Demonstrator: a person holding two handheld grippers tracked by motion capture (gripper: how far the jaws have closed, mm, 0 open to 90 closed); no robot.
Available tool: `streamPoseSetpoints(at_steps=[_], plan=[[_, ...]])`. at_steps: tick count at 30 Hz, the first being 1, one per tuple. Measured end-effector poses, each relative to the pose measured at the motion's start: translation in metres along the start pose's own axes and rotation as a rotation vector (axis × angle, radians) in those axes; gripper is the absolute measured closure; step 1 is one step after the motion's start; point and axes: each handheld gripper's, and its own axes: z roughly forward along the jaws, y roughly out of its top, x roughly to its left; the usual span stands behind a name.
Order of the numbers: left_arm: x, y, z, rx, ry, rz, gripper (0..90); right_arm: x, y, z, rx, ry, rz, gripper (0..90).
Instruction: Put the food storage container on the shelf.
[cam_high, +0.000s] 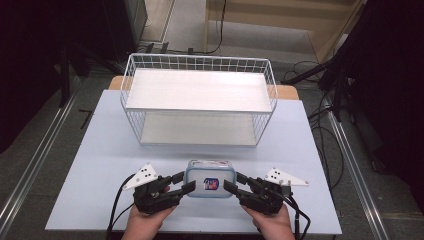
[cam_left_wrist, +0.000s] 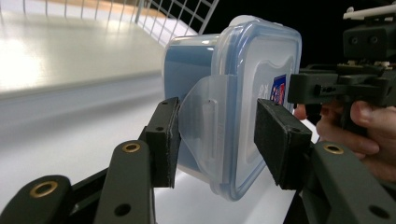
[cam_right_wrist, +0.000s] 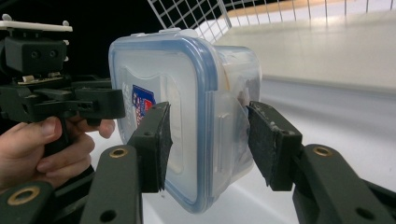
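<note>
The left gripper (cam_high: 184, 184) and right gripper (cam_high: 232, 186) each clamp 1 short end of the plastic box (cam_high: 210, 178), held between them with its long axis crosswise; the wire shelf rack (cam_high: 197, 102) stands straight beyond.

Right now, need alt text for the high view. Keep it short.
Two hand-held grippers, left gripper and right gripper, clamp a lidded blue plastic container by its opposite ends above a pale table. An empty white wire basket shelf stands behind it.
</note>
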Motion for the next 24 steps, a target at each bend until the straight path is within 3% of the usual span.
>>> streamPoseSetpoints(at_steps=[18, 24], plan=[[0.001, 0.047, -0.011, -0.128, 0.012, 0.052, 51.6, 0.012, 0.048, 0.008, -0.078, 0.009, -0.065, 51.9], [-0.002, 0.063, -0.013, -0.145, 0.011, 0.074, 51.6, 0.016, 0.065, 0.006, -0.100, 0.011, -0.089, 51.8]])
